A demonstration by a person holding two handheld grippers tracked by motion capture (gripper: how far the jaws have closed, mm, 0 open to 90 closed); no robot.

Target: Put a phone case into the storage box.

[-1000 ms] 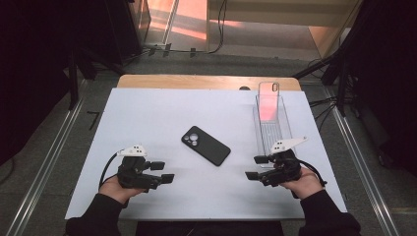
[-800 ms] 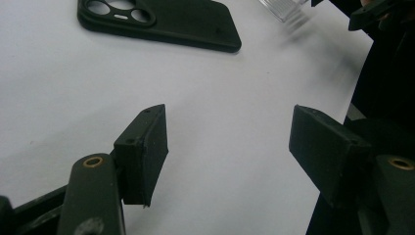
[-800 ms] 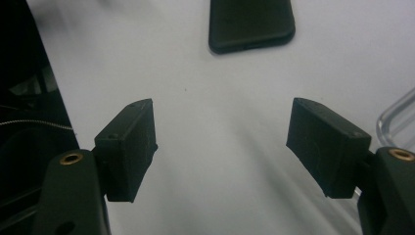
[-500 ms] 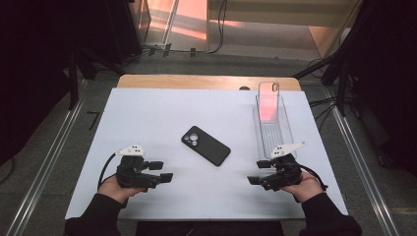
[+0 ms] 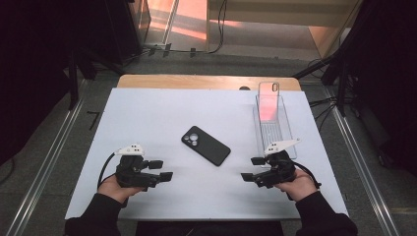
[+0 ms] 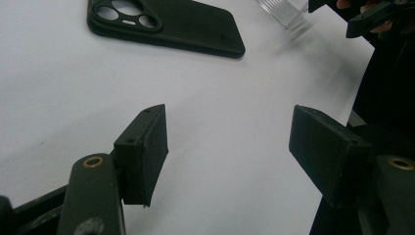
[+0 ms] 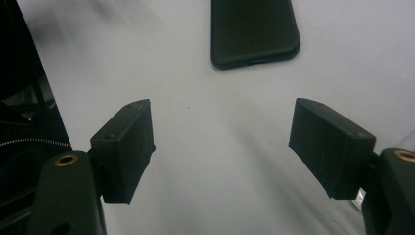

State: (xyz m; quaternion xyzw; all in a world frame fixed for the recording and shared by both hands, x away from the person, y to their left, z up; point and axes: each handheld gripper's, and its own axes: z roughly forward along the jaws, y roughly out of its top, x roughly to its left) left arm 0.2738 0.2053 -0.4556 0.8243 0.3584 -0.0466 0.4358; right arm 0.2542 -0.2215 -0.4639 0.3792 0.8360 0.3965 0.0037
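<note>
A black phone (image 5: pixel 205 145) lies camera side up near the middle of the white table (image 5: pixel 147 118). It also lies ahead of the jaws as the phone (image 6: pixel 186 24) in the left gripper view and the phone (image 7: pixel 254 29) in the right gripper view. My left gripper (image 5: pixel 161 169) (image 6: pixel 230 147) rests near the front left, open, with bare table between its jaws. My right gripper (image 5: pixel 252 169) (image 7: pixel 220 147) sits near the front right. Its jaws have just been opening and stand apart with nothing between them. Both grippers point inward, short of the phone.
A clear ribbed tray (image 5: pixel 273 128) stands at the right, just beyond my right gripper, with a transparent phone case (image 5: pixel 268 98) propped upright at its far end. The tray's corner (image 6: pixel 286 10) and the right gripper (image 6: pixel 377 14) appear far off in the left gripper view.
The right gripper has shifted a little in place. The left gripper, the phone and the tray have kept still.
</note>
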